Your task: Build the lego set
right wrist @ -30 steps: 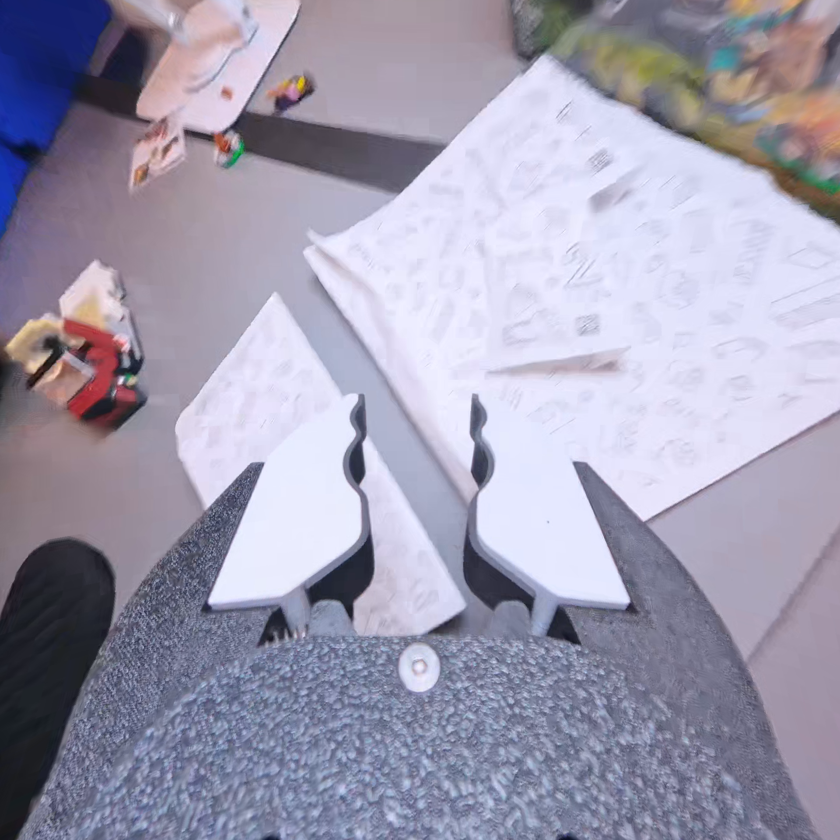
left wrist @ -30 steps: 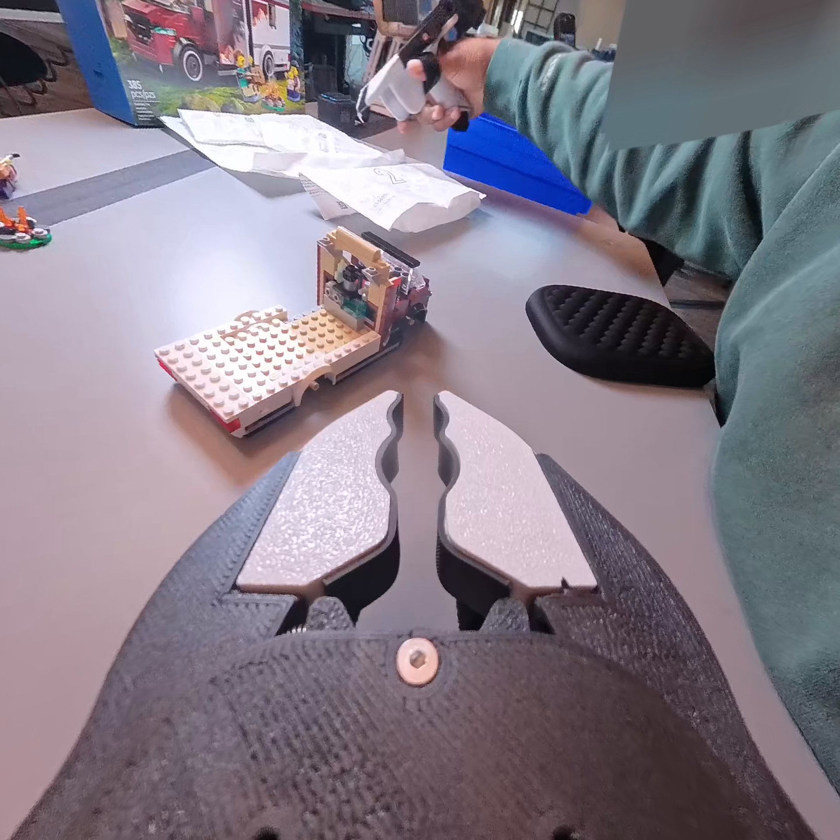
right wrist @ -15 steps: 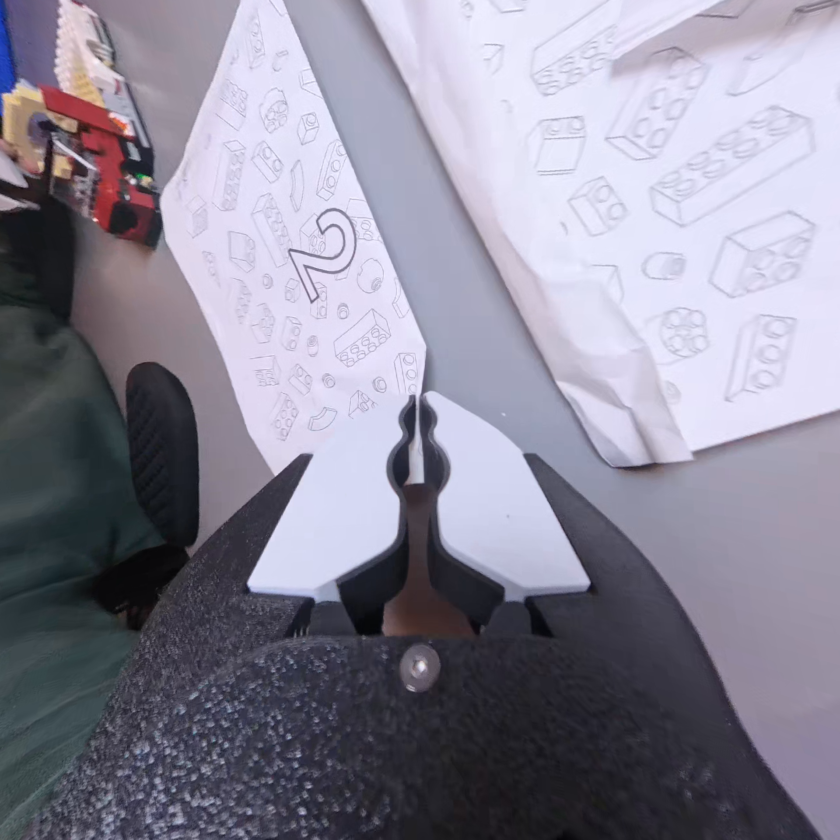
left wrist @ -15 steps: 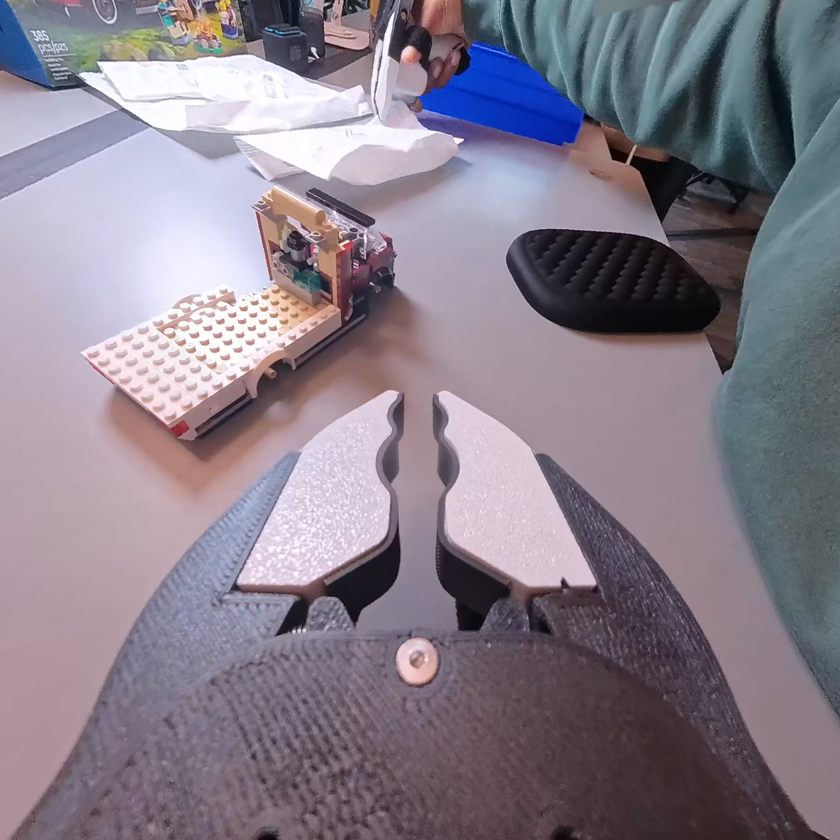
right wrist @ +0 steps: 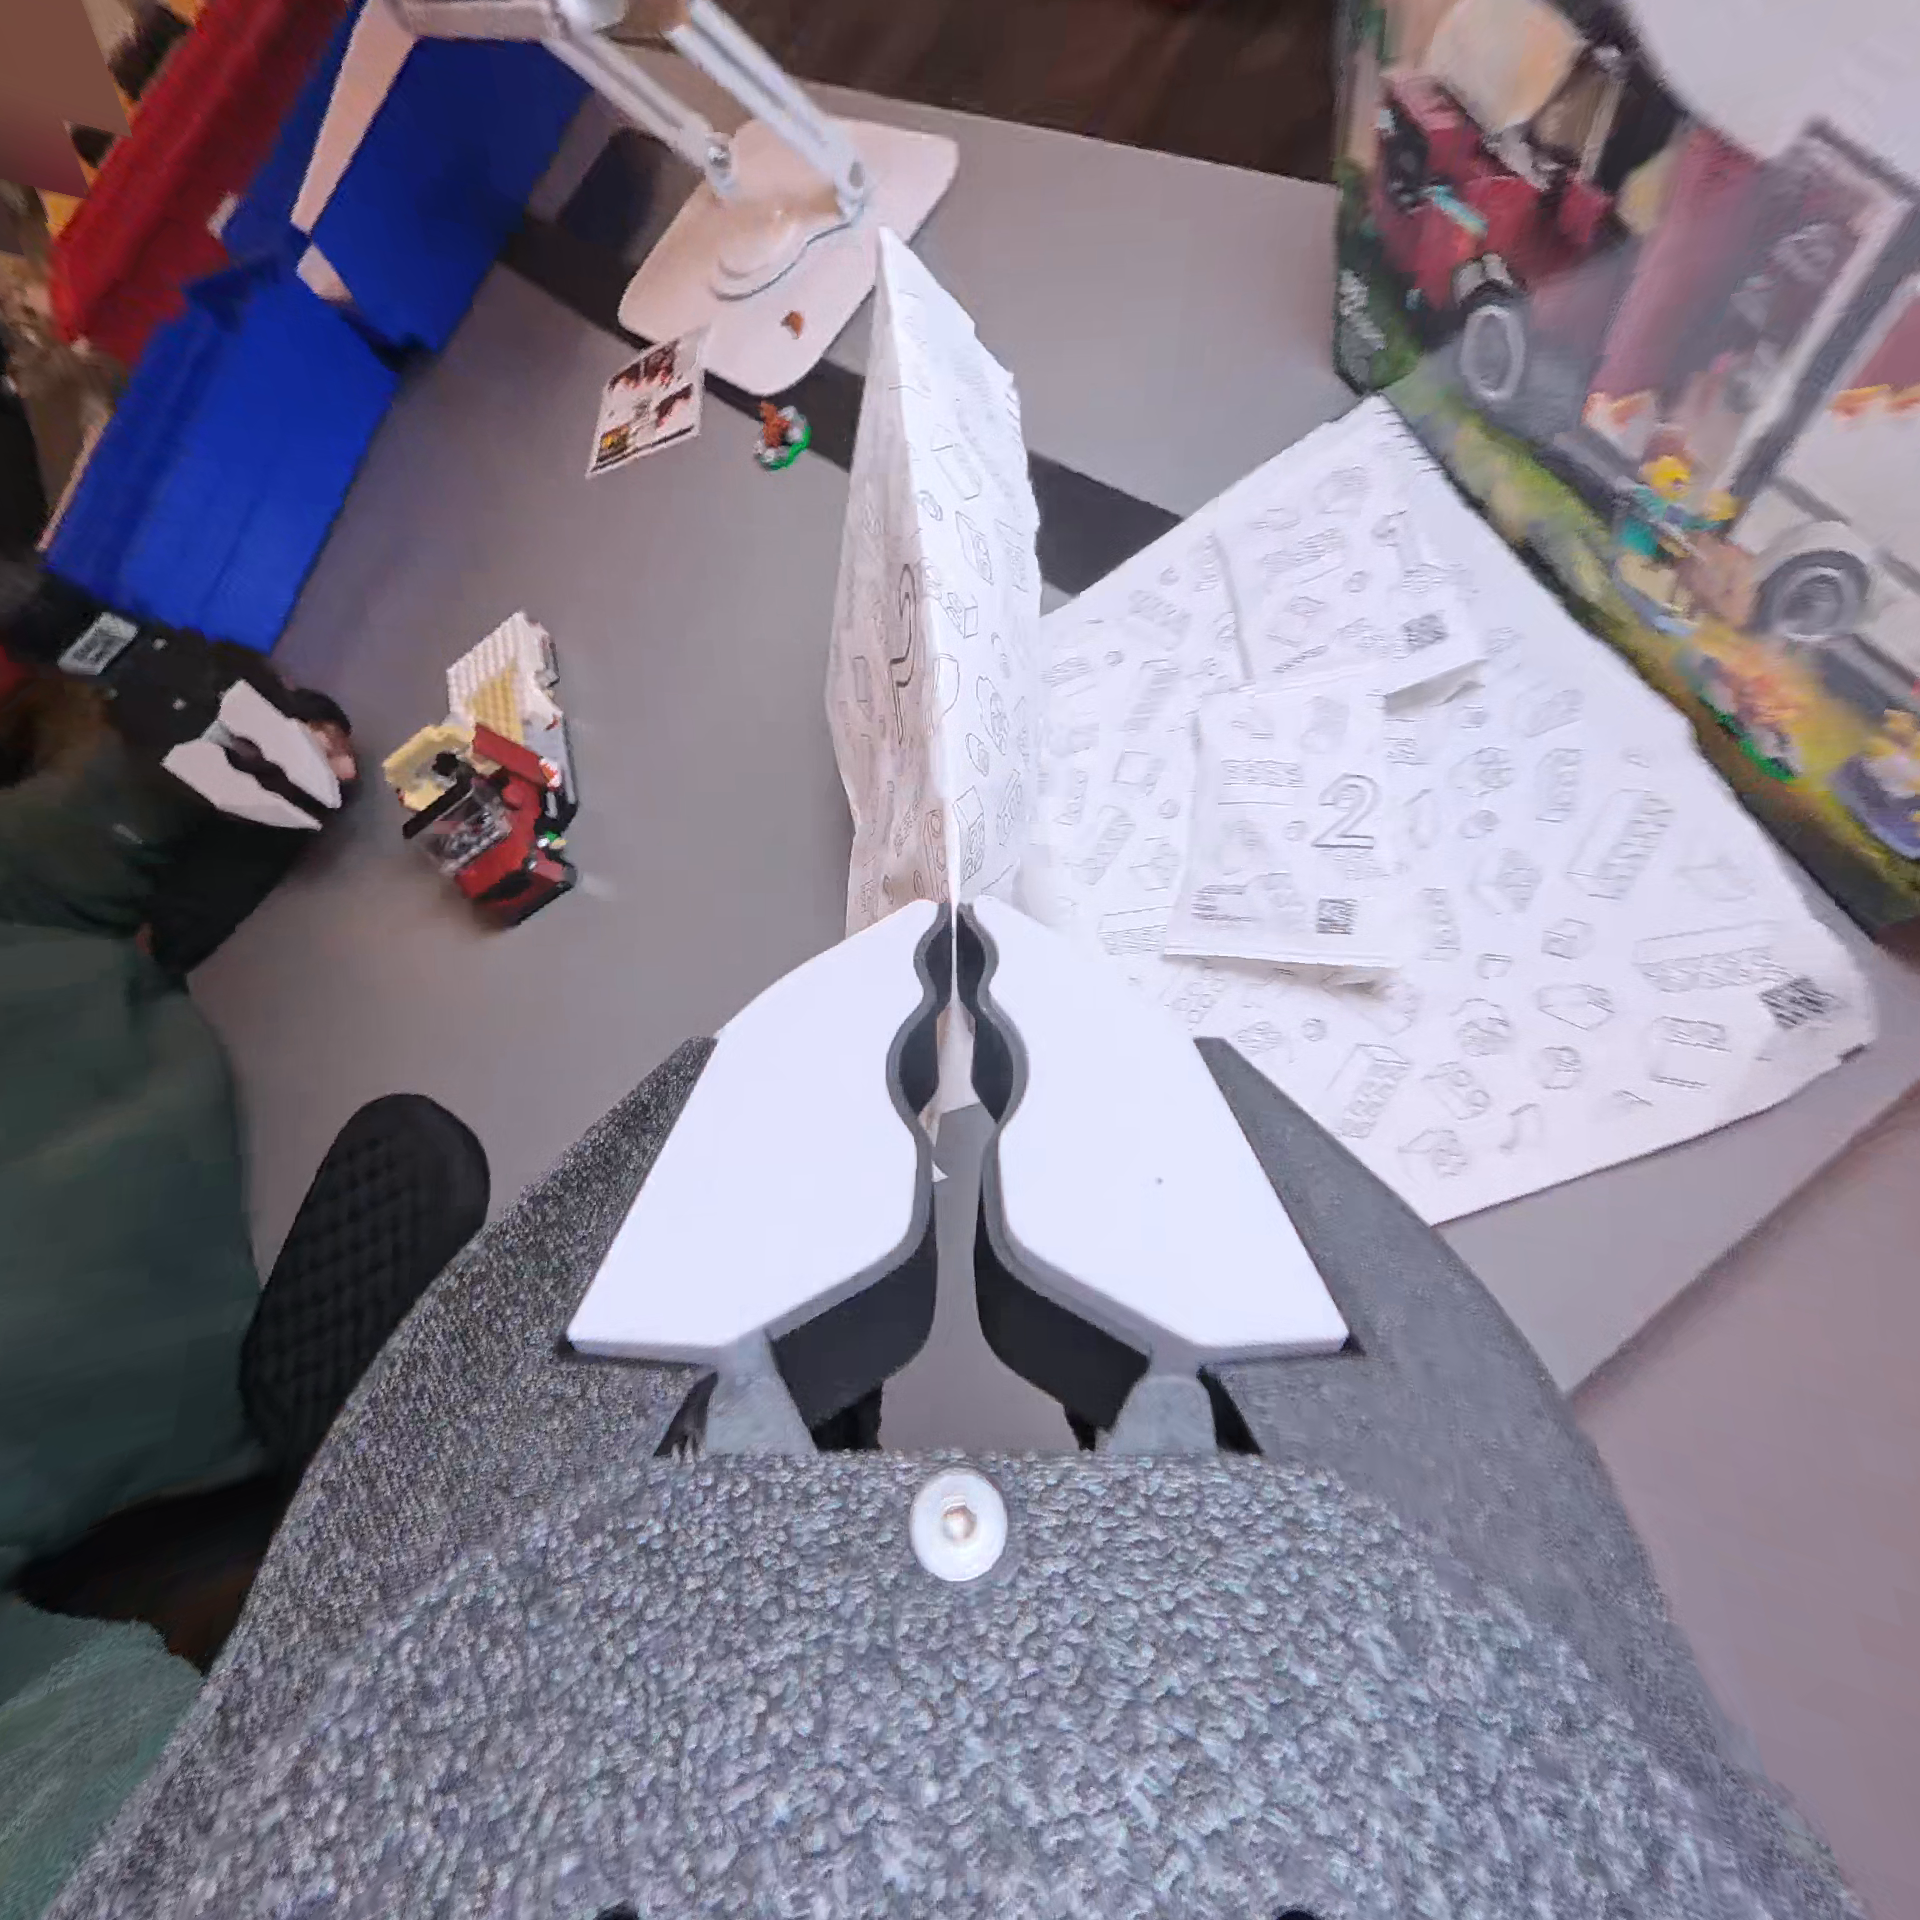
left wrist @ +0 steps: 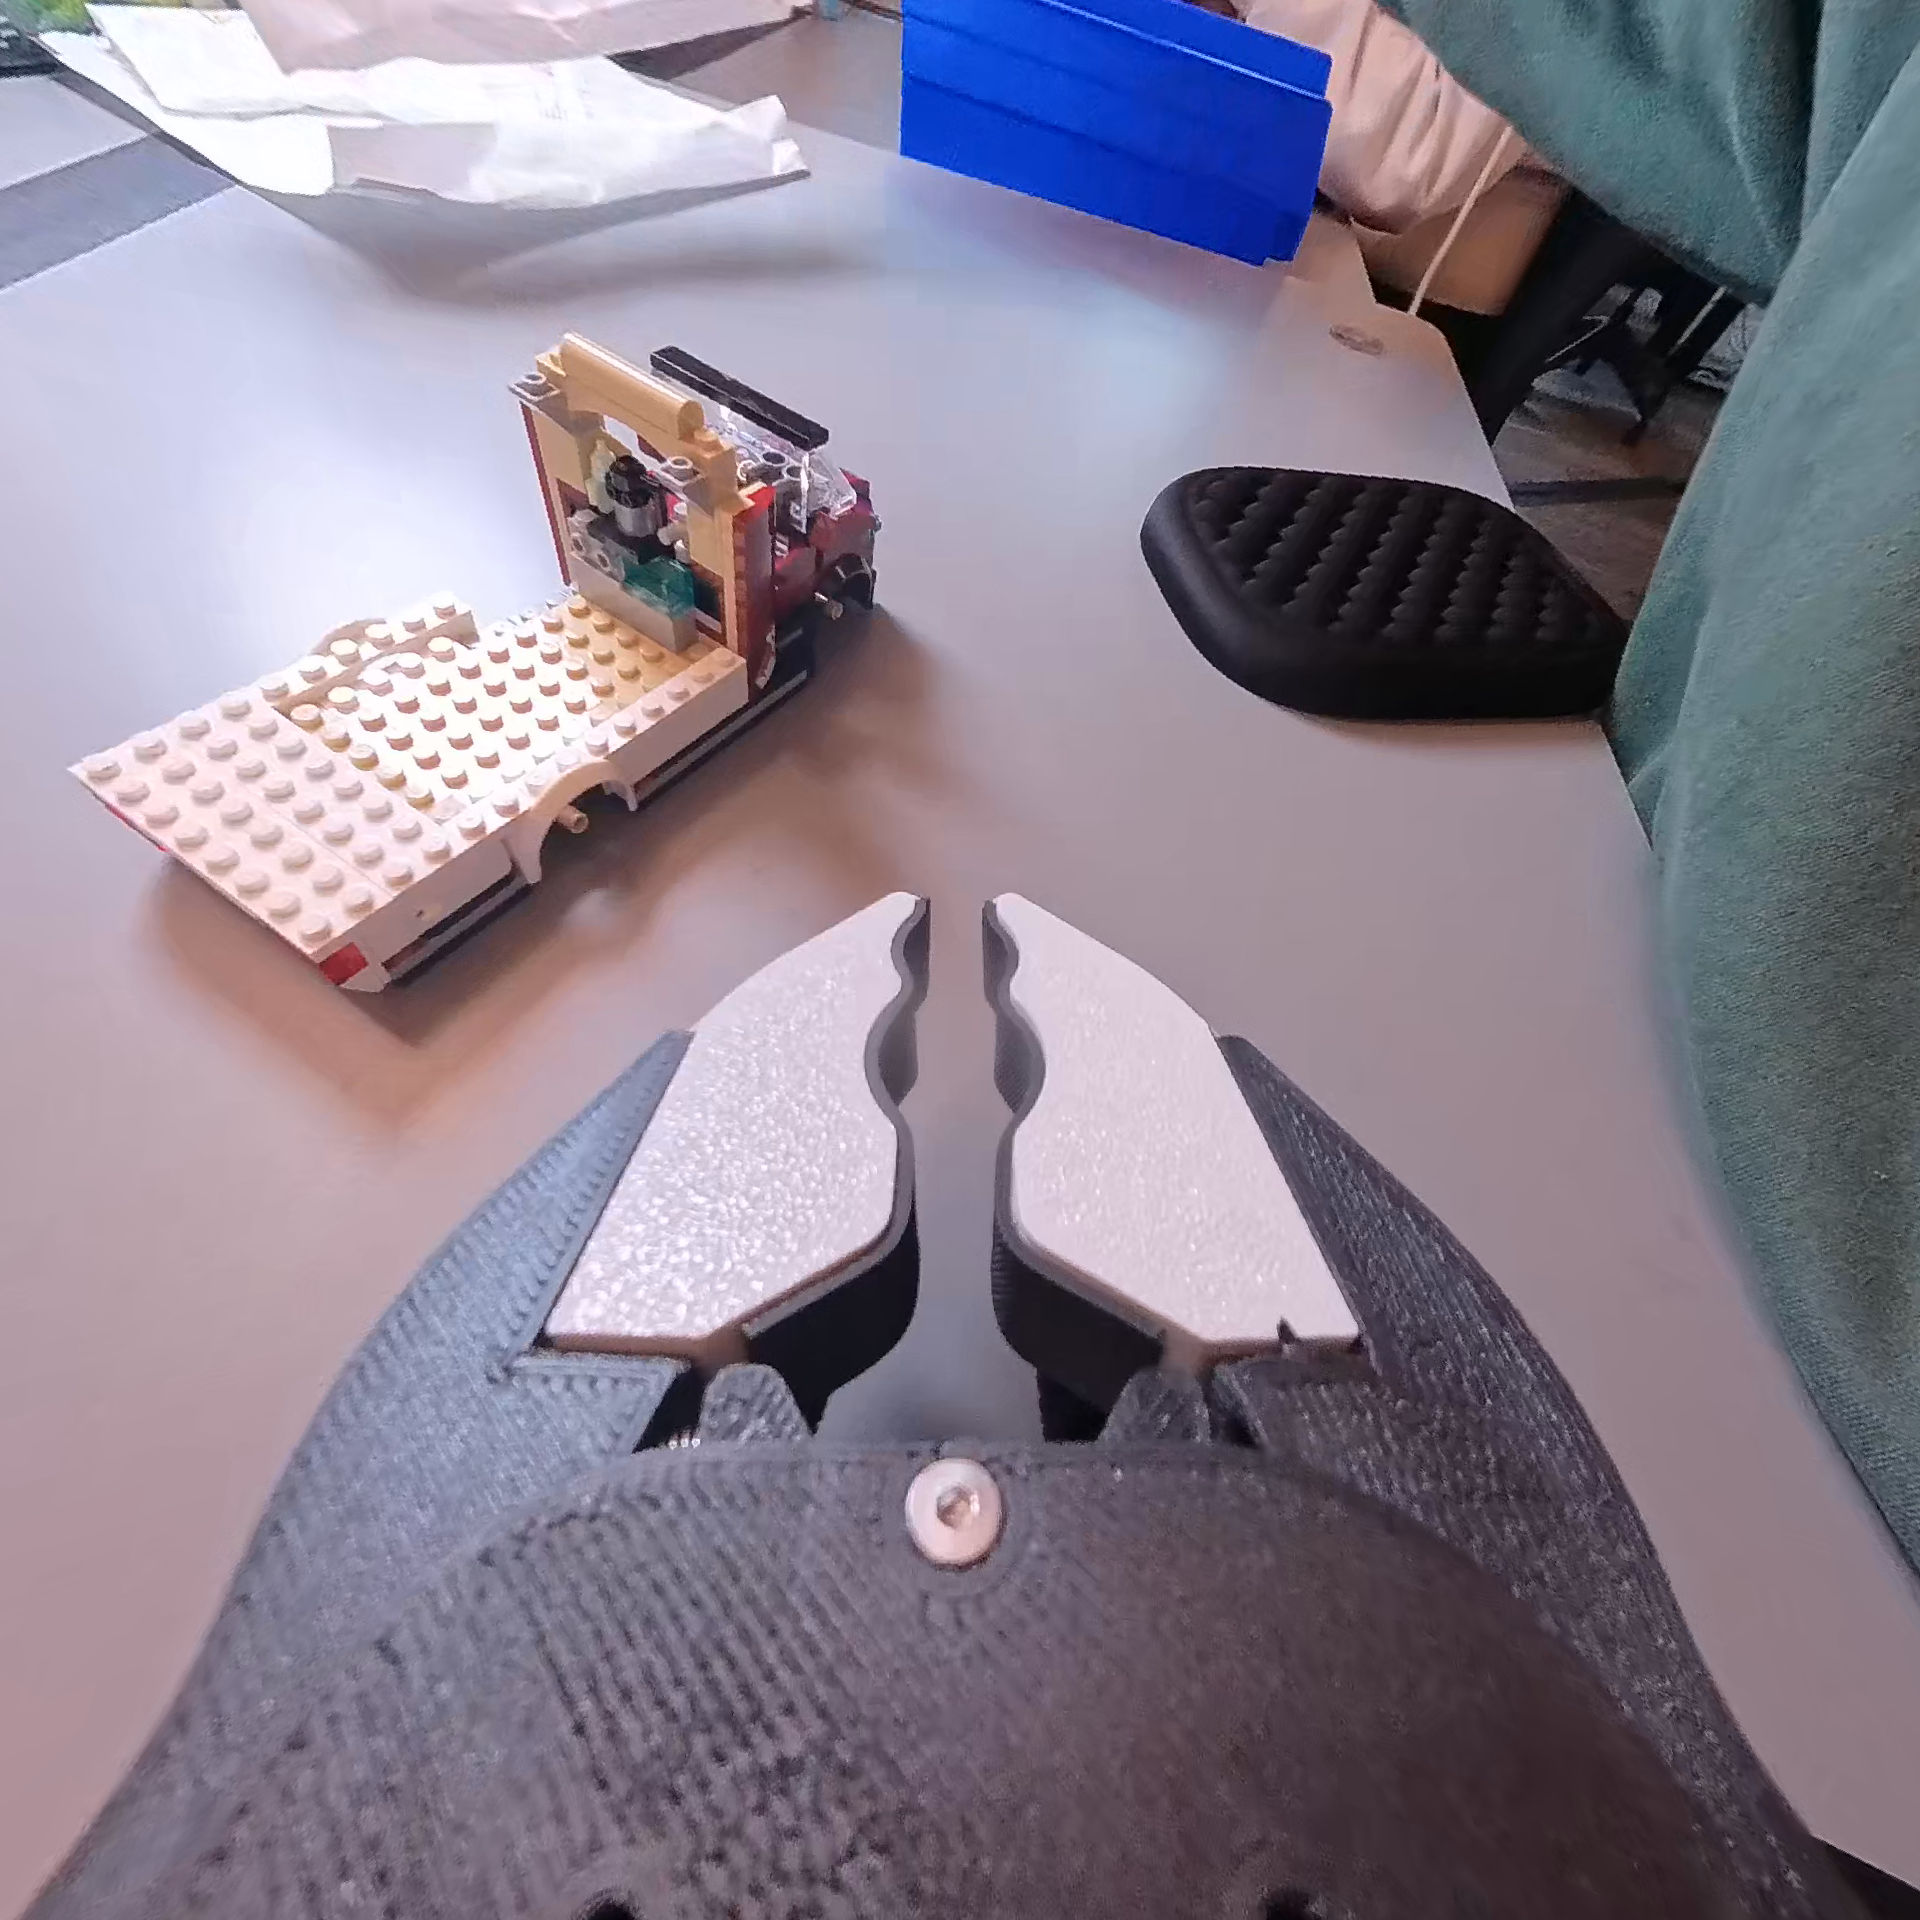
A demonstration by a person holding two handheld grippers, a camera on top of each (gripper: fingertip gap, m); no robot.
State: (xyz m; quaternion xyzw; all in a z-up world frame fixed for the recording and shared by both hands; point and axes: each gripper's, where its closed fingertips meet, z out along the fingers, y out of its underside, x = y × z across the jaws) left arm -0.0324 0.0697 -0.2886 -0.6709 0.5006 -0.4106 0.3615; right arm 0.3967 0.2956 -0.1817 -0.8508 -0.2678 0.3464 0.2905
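Right gripper (right wrist: pixel 956 920): jaws pinched on the edge of a white printed paper parts bag (right wrist: pixel 935 623), lifted clear of the grey table (right wrist: pixel 644 582). Left gripper (left wrist: pixel 956 914): narrow gap, nothing held, low over the table. Partly built lego truck, tan studded bed with dark red cab (left wrist: pixel 436 717), sits ahead-left of it. More white paper bags (right wrist: pixel 1455 862) lie flat beside the lego box (right wrist: pixel 1662 364).

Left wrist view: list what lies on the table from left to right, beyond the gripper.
Half-built lego truck → blue bin → black textured pad → green sleeve at the right edge.
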